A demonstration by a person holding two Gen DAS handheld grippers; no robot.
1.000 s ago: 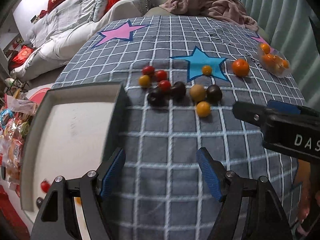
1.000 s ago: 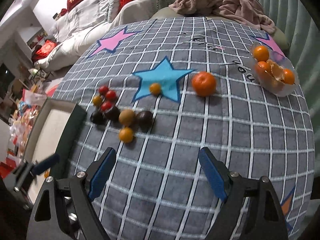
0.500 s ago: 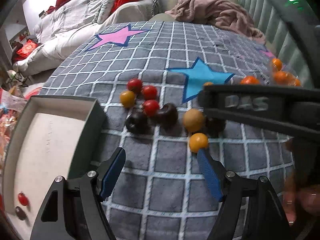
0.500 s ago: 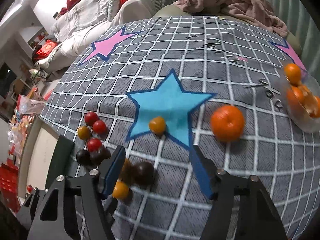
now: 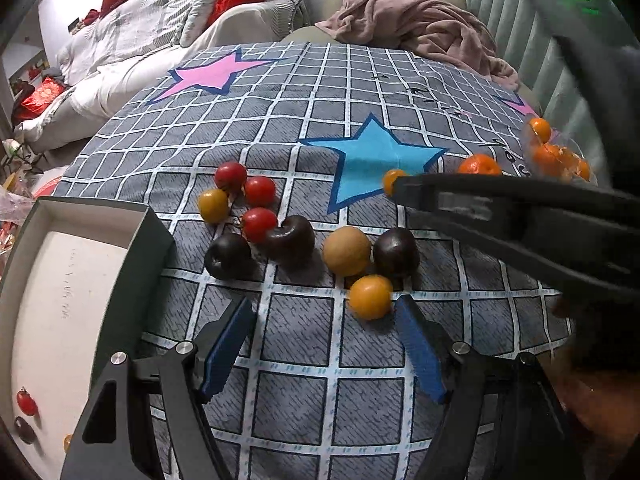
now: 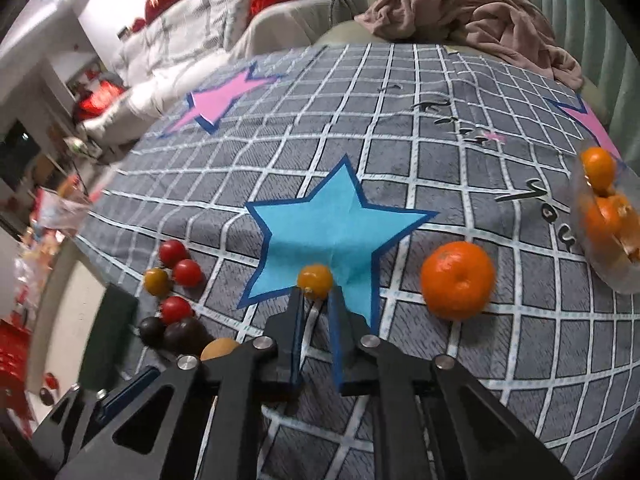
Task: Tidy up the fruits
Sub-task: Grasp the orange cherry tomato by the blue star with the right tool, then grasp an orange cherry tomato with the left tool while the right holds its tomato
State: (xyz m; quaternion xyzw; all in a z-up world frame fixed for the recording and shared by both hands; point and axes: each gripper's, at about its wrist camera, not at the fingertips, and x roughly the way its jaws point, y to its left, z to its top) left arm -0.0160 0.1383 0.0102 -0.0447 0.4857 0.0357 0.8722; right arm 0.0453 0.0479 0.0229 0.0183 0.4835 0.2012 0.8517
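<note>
1. Grid-patterned cloth (image 6: pixel 400 160) over a table, sofa behind; white tray (image 5: pixel 80 280) at the left edge.
2. Right gripper (image 6: pixel 316 294): jaws just closed, tips pinching a small yellow tomato (image 6: pixel 315 276) on the blue star (image 6: pixel 332 224).
3. Left gripper (image 5: pixel 324 344): jaws wide, nothing between them.
4. Orange tomato (image 5: pixel 370 296) just ahead of the left jaws, toward the right pad; nearer the left hand.
5. Mandarin (image 6: pixel 458 280) right of the star, near the bowl (image 6: pixel 600 256).

A grey grid-patterned cloth (image 5: pixel 320 400) with blue and pink stars is covering the surface and carrying cherry tomatoes (image 5: pixel 259 191), dark plums (image 5: pixel 290 236), a tangerine (image 6: pixel 458 280), a clear bowl (image 6: pixel 612 268) and a box (image 5: pixel 132 264).
</note>
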